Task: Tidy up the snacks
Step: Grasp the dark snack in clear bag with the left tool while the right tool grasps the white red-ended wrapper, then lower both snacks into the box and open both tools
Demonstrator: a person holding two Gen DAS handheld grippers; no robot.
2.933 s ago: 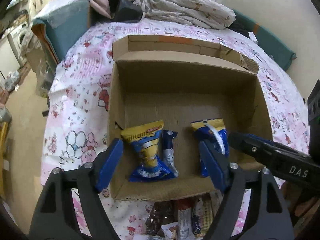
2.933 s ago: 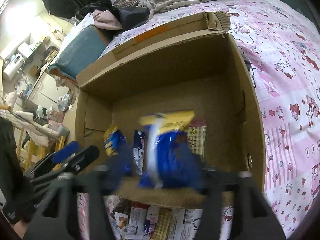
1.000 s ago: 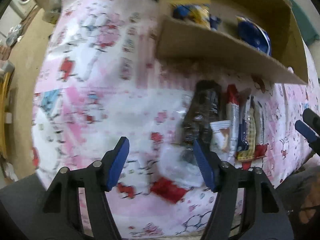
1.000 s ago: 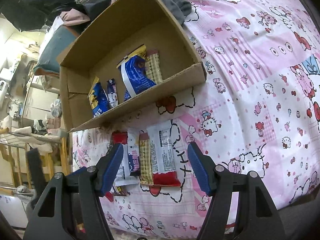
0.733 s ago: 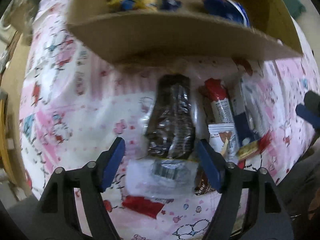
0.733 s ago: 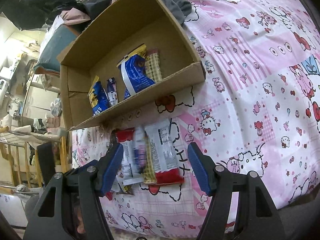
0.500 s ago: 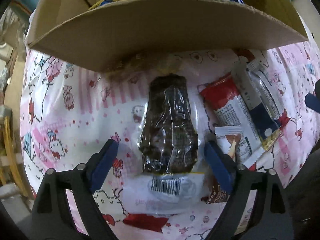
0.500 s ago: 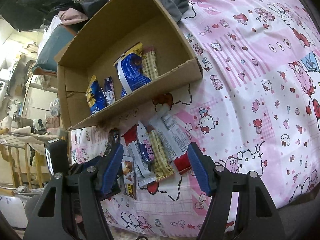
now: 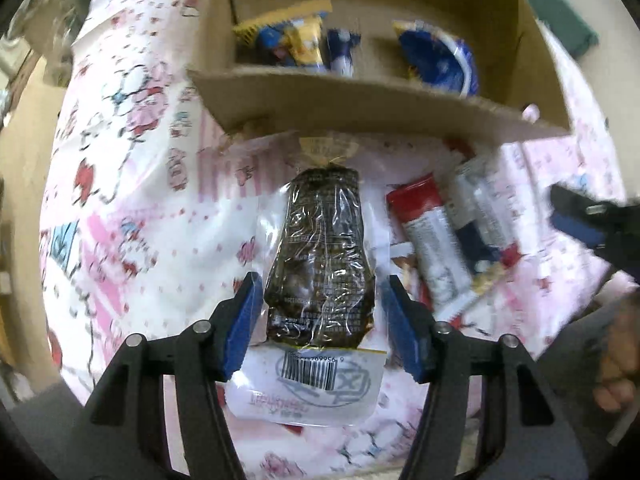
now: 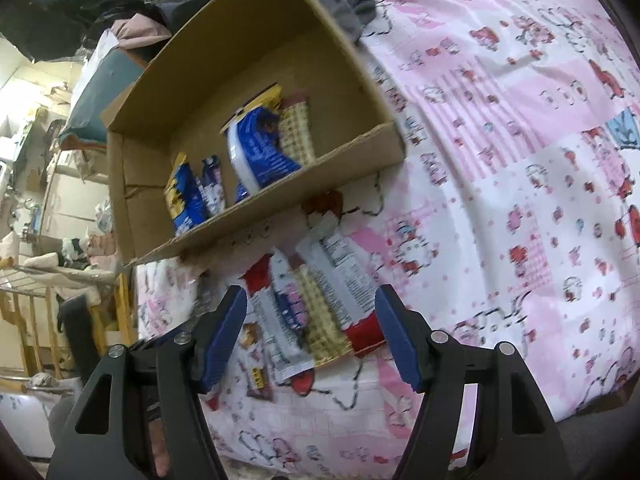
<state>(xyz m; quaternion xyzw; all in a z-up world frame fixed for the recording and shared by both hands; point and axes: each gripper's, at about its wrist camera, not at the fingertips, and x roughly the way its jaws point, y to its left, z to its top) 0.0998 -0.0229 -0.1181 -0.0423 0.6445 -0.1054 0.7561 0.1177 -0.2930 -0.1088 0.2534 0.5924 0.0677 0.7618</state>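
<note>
A clear bag of dark snacks (image 9: pixel 320 256) lies on the pink bedsheet in front of the cardboard box (image 9: pixel 360 108). My left gripper (image 9: pixel 320 332) is open, its blue pads on either side of the bag's lower half, not pressing it. Several wrapped snack bars (image 10: pixel 316 312) lie in a row before the box; they also show in the left wrist view (image 9: pixel 448 248). My right gripper (image 10: pixel 312 340) is open around the near ends of these bars. The box (image 10: pixel 256 216) holds blue and yellow snack bags (image 10: pixel 256 152) and a checkered bar.
The pink cartoon-print sheet (image 10: pixel 520 160) spreads to the right of the box. Clothes and a grey cloth (image 10: pixel 348 4) lie behind the box. The bed edge is close below both grippers. Furniture and racks stand off the left side.
My left gripper has dropped from above the box to the dark snack bag and its jaws have narrowed around it. My right gripper has come down closer over the row of bars.
</note>
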